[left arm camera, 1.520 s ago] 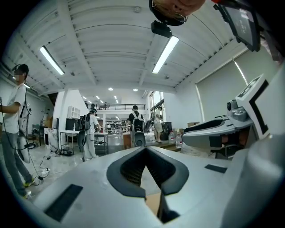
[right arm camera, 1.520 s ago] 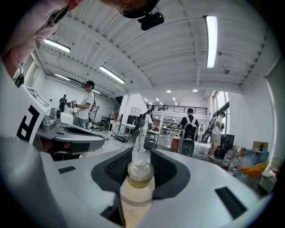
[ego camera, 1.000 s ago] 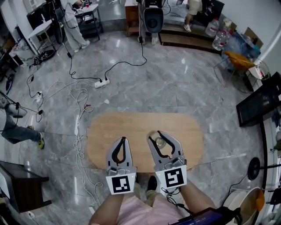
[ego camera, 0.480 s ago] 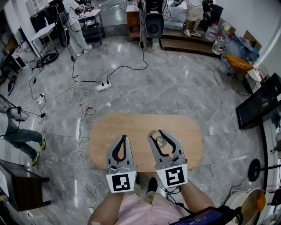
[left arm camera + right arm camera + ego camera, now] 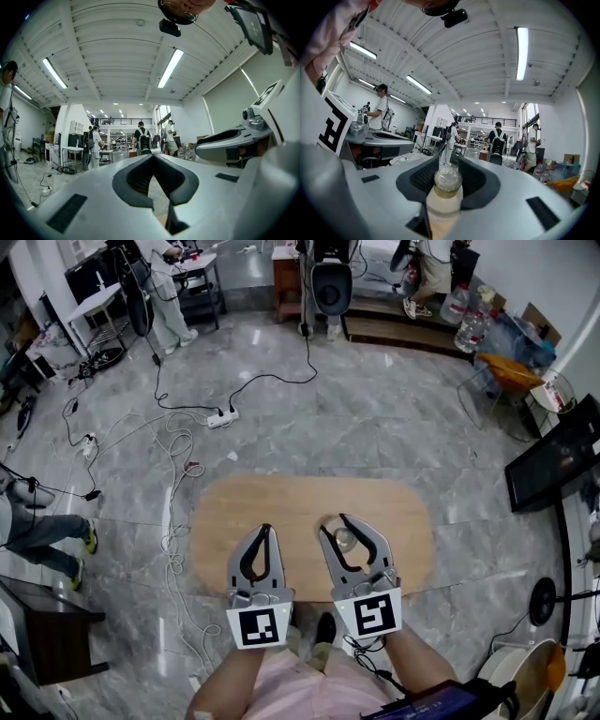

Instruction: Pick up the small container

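two hand-held grippers hover over an oval wooden table (image 5: 281,502) in a busy workshop, seen from the head view. the right gripper (image 5: 334,526) has its jaws closed around the small container (image 5: 344,541), which sits between the dark pads near the table's middle. in the right gripper view, the right gripper (image 5: 450,161) shows the small container (image 5: 447,187) close up: a pale body with a rounded, clear cap, pressed on both sides by the ribbed pads. whether its base clears the table top cannot be told. the left gripper (image 5: 263,529) is just beside the right one, over the table's near edge. in the left gripper view, the left gripper (image 5: 153,157) has its jaw tips drawn together with nothing between them. each tool carries a white marker cube (image 5: 256,627) at its rear, close to the person's forearms. beyond the table, a grey marble floor (image 5: 375,427) runs to the far end of the room. a white power strip (image 5: 223,417) and loose cables lie on it. several people stand at benches in the background.
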`<state>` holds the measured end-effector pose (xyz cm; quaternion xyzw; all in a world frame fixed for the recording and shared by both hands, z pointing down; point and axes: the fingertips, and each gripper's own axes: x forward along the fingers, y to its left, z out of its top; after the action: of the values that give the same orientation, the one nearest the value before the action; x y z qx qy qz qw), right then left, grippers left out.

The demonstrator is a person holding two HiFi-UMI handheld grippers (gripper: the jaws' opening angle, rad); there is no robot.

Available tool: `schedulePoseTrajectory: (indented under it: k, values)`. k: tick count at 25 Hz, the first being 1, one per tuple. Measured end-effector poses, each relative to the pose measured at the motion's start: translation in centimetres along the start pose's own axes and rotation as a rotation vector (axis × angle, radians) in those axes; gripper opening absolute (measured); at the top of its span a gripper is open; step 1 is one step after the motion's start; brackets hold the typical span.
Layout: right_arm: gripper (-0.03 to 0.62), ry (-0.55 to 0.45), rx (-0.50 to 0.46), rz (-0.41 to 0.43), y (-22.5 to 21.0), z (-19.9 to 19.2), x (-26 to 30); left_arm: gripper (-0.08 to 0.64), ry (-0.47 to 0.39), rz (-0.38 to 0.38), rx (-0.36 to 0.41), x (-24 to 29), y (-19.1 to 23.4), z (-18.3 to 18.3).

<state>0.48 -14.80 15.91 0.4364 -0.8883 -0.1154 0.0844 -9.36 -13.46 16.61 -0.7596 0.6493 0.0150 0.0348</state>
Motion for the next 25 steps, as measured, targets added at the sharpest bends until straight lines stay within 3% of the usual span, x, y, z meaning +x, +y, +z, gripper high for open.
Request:
schedulePoseTrajectory:
  k: [25]
  values:
    - [0.133, -0.009, 0.001, -0.005, -0.38, -0.27, 0.29, 0.014, 0.002, 0.004, 0.019, 0.44, -0.19, -0.18]
